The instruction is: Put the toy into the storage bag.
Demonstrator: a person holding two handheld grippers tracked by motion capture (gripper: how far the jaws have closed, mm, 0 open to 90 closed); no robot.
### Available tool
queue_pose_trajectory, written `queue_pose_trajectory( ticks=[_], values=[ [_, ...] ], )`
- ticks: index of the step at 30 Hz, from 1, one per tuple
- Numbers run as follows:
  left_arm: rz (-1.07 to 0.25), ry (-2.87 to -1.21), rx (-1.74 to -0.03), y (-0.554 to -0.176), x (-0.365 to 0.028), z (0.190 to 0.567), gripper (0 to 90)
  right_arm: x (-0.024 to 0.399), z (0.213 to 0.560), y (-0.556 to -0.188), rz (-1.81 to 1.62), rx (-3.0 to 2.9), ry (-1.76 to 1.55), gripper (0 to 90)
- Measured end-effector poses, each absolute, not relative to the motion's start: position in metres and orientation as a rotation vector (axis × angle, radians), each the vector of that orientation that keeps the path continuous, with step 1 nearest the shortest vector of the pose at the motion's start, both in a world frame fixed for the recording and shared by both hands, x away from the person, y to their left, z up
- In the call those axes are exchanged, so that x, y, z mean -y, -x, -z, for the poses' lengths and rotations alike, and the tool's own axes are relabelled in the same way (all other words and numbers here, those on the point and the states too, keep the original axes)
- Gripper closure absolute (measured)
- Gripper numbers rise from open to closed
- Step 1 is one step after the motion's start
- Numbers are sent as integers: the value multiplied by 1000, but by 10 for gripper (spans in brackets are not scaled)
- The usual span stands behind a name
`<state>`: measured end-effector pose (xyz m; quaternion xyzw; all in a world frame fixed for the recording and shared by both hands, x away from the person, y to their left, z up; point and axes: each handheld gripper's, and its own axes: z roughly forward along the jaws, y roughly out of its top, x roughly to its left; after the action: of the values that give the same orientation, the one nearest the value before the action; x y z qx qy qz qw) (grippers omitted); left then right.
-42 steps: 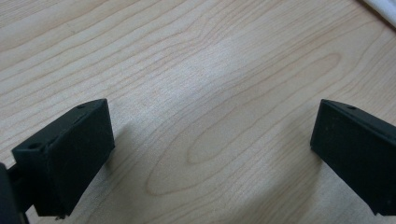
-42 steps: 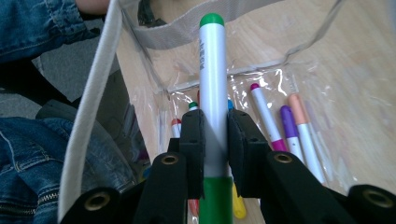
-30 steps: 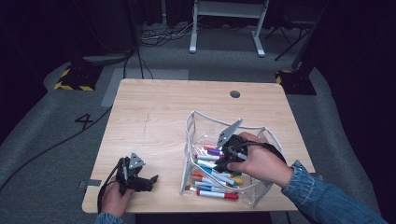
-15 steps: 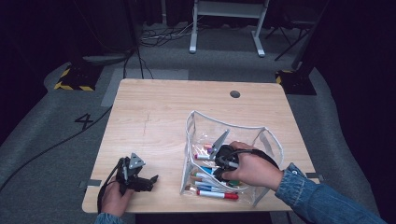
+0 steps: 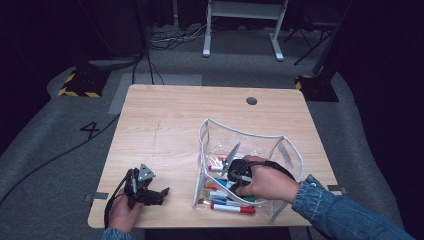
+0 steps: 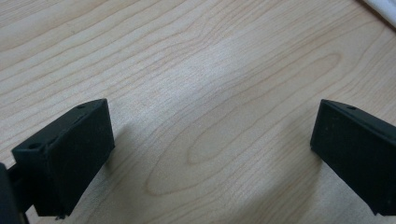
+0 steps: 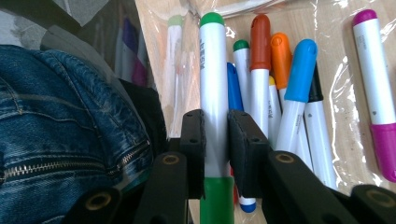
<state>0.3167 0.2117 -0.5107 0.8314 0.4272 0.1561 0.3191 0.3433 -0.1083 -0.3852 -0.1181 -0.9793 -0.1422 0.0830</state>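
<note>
The right hand-held gripper (image 5: pixel 226 172) reaches down into the clear plastic pouch (image 5: pixel 290 150) that stands open at the near right part of the bench (image 5: pixel 165 125), and in the right gripper view its two black jaws sit on either side of a white marker with a green cap (image 7: pixel 213 84). The pads look to touch the barrel on both sides, so I judge the marker is grasped, though the jaws have just been opening a little and the grip may be light. The marker lies lengthwise between the jaws with its cap pointing away from the camera, which fits a grasp at the middle of the barrel, where it will not tip. The pouch holds many more markers lying side by side on its bottom: beside the green one there are an orange-red capped marker (image 7: pixel 259 70), a blue capped marker (image 7: pixel 299 74) and, further to the right, a marker with magenta ends (image 7: pixel 376 93). A red capped marker (image 5: pixel 232 209) lies near the front edge of the pouch. The stiff white rim keeps the pouch mouth wide, probably so a hand can enter easily. The left hand-held gripper (image 5: pixel 162 192) rests on the bench at the near left, well apart from the pouch, with its jaws spread wide and nothing but bare wood between them; it seems to wait for its turn.
</note>
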Motion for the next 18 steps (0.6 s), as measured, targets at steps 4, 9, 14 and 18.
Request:
queue_pose_trajectory(
  ticks=[4,9,14,18],
  values=[
    [-411,-2186,-1123,-317,-212,511,0,109,386,-345,498,3013,366,462],
    [-412,-2188,-1121,-317,-212,511,0,116,366,-346,708,3080,410,362],
    [-412,-2188,-1121,-317,-212,511,0,129,339,-348,902,3093,502,337],
    [-412,-2188,-1121,-317,-212,511,0,147,321,-349,1013,3091,585,332]
  ],
)
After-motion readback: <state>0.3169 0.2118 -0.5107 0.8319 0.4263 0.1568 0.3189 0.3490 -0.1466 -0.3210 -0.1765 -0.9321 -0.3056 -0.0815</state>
